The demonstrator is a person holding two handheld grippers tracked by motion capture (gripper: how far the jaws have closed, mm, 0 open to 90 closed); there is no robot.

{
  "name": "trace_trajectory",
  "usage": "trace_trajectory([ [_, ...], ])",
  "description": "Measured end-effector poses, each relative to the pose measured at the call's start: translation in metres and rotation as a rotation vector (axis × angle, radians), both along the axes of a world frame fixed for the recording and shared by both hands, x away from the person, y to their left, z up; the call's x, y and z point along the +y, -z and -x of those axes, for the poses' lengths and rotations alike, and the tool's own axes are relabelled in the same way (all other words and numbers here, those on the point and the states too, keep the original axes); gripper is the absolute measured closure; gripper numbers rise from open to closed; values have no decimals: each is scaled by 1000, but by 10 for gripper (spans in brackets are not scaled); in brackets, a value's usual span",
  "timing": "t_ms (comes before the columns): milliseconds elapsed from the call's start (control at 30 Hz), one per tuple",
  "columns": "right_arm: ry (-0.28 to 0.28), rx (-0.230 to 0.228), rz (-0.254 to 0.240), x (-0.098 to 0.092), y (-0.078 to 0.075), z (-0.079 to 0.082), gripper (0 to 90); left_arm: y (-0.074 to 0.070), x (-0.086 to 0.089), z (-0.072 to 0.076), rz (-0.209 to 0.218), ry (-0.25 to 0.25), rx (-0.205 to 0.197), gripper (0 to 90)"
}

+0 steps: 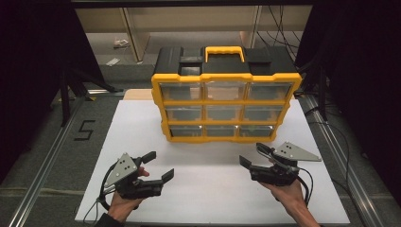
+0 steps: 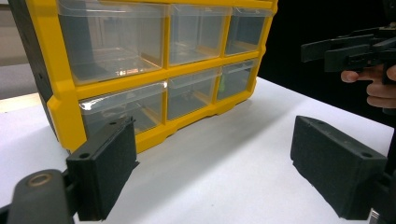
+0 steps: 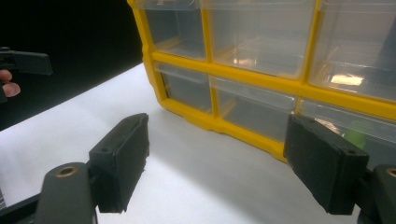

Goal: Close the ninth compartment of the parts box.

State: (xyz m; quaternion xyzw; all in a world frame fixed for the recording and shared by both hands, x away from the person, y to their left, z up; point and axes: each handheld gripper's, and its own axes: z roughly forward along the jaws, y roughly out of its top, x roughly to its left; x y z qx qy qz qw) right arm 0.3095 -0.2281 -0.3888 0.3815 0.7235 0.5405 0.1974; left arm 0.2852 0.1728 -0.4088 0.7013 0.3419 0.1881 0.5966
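A yellow and black organizer [image 1: 226,101] with a yellow handle [image 1: 225,50] and several clear drawers stands upright at the back of the white board [image 1: 208,189]. Something small and green [image 3: 355,135] shows through a bottom drawer. My left gripper [image 1: 160,165] hovers over the board's front left, open and empty, pointing toward the organizer [image 2: 60,88]. My right gripper [image 1: 253,154] is at the front right, also open with nothing between its jaws. In the left gripper view its own gripper [image 2: 219,168] frames bare board; in the right gripper view that gripper [image 3: 222,161] does the same.
The board lies on a grey surface with a black "5" mark [image 1: 85,130] at the left and metal rails [image 1: 45,161] along both sides. Cables [image 1: 326,120] trail at the right. Wooden shelving [image 1: 137,33] stands behind the organizer.
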Motion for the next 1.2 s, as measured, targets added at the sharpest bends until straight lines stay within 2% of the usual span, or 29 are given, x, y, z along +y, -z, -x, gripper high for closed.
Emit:
trace_trajectory([
  [200,13,-25,-21,-4,1,8,233,0,0,0,1,2,-1,146],
  [433,14,-43,-17,-4,4,18,213,0,1,0,1,0,-3,145],
  [700,-3,-34,-5,-4,9,26,187,0,1,0,3,2,-3,145],
  [967,11,-28,7,-9,12,32,184,0,1,0,2,1,-4,145],
  [1200,27,-42,2,-13,11,39,181,0,2,0,8,-4,-4,145],
])
